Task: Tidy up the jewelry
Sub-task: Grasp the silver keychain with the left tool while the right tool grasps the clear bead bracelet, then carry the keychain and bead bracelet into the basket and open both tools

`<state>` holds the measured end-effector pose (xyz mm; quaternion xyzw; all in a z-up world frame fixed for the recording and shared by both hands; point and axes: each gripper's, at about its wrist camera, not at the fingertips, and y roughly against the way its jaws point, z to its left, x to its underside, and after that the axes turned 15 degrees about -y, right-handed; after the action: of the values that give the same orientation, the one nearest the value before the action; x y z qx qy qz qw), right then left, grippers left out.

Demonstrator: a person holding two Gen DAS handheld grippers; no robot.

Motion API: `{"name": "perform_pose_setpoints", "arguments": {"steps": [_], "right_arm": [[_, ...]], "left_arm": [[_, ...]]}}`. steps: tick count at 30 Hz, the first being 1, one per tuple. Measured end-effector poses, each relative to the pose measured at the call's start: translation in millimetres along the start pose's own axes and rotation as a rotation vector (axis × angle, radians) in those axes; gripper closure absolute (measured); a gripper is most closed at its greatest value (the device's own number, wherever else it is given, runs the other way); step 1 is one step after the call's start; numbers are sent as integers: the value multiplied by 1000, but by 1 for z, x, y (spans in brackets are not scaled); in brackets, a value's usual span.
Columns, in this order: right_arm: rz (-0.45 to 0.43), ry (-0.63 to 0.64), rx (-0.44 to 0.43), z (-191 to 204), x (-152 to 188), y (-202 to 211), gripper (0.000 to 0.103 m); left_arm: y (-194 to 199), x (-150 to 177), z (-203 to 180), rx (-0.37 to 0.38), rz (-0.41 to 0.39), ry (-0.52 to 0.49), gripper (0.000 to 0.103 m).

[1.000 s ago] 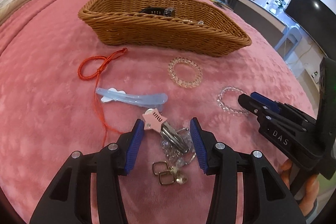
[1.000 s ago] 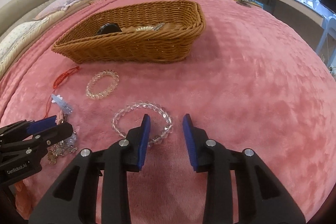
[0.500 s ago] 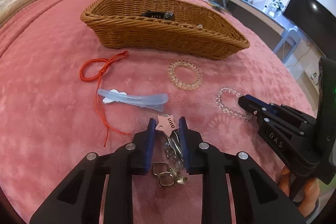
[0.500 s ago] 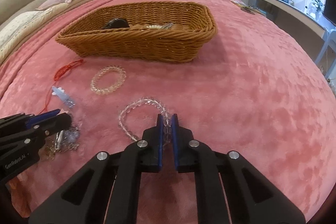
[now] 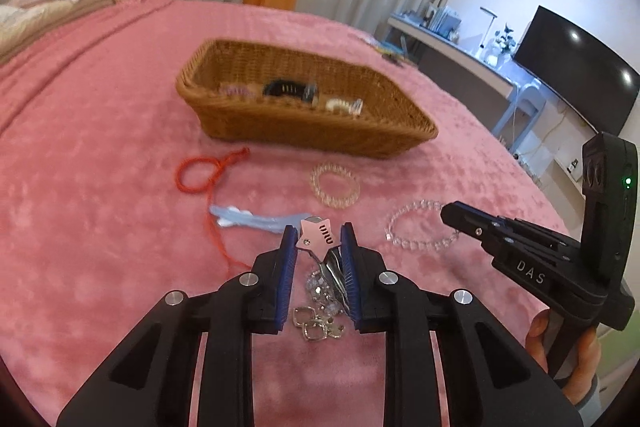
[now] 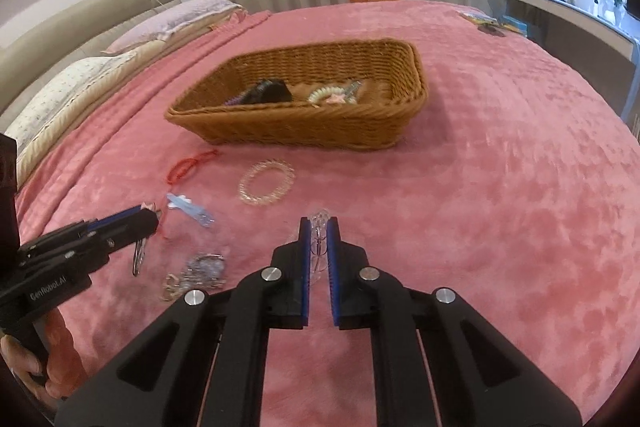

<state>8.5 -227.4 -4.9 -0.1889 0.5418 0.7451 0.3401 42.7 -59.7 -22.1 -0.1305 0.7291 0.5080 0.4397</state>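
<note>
Wicker basket (image 5: pixel 320 137); two bracelets.

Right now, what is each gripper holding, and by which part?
The left gripper clamps the keychain just below its pink star tag. The right gripper pinches the clear bead bracelet by one side of its loop.

"das" on right claw (image 5: pixel 450 217); "genrobot.ai" on left claw (image 6: pixel 150 221)

Plush, matt pink velvety bedspread (image 5: pixel 100 155), faintly mottled. Rough woven brown wicker basket (image 5: pixel 256 131) at the far middle. Clear glossy beaded bracelet (image 5: pixel 404 223) to the right; matt red twisted cord (image 5: pixel 196 173) to the left. Glossy pink plastic star tag (image 5: pixel 318 235) with shiny metal keyrings (image 5: pixel 316 327) nearest. Translucent smooth pale-blue plastic hair clip (image 5: pixel 256 221).
</note>
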Motion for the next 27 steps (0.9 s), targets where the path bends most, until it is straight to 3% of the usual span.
{"name": "perform_pose_setpoints", "arguments": {"steps": [11,17,23,27], "right_arm": [[-69,64,-20,34,-25,43,97],[-151,71,-38,49,-73,53,97],[-182,52,-31,58,-122,24,97],[-148,41,-25,57,-144,-16,97]], "left_arm": [[41,-34,3,-20,-108,-33,82],[42,-72,8,-24,-151,-60,82],[18,-118,21,-48,-192,-102,82],[-13,-134,37,-45,-181,-91,82]]}}
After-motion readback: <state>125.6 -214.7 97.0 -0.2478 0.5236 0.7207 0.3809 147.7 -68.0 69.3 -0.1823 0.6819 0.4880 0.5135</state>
